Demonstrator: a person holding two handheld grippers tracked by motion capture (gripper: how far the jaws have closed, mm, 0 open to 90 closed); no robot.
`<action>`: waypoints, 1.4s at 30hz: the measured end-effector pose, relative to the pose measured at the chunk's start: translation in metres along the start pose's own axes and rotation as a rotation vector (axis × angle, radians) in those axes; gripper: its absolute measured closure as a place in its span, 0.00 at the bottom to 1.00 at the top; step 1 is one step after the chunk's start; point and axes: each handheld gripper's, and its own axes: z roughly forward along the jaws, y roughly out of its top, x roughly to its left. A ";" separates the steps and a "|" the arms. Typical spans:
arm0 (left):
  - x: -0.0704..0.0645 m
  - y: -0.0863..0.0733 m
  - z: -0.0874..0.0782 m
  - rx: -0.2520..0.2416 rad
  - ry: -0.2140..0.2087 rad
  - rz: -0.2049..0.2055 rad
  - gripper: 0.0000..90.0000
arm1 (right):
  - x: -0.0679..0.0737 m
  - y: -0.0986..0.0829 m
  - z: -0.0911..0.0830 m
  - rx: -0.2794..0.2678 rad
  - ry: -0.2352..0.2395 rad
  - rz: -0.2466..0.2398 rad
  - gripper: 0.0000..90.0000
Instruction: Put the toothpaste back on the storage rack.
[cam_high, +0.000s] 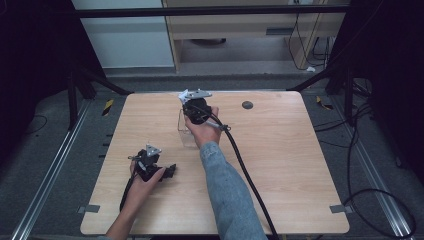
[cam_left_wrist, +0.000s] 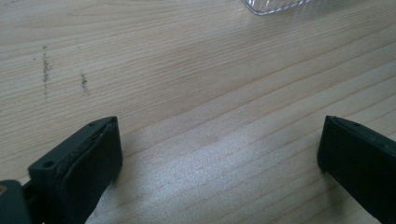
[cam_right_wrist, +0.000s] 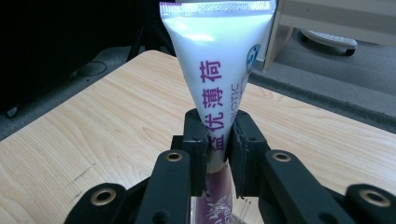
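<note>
Right gripper view has the right gripper (cam_right_wrist: 218, 140) clamped on a white toothpaste tube (cam_right_wrist: 217, 60) with purple lettering, crimped end up toward 12 o'clock, jaws biting around its middle. The tube's lower end drops into what looks like a clear plastic cup (cam_high: 185, 131), which in the high view sits just at 7 o'clock of that gripper, toward the far-middle of the wooden table (cam_high: 280, 165).

Risk, I'd guess: the tube's soft and tapered, so it could slide through the pads or tip the light cup.

Left gripper (cam_high: 150, 162) rests at the near-left, jaws spread wide, nothing in them.
</note>
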 end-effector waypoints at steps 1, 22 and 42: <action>0.000 0.000 0.000 0.000 0.000 0.000 0.00 | 0.000 0.000 0.000 0.000 0.000 -0.002 0.86; 0.000 0.000 0.000 0.000 -0.001 0.001 0.00 | 0.005 -0.006 0.010 0.014 0.008 0.009 0.86; 0.000 0.000 0.001 0.000 -0.001 0.002 0.00 | 0.007 -0.005 0.018 0.003 0.010 0.021 0.85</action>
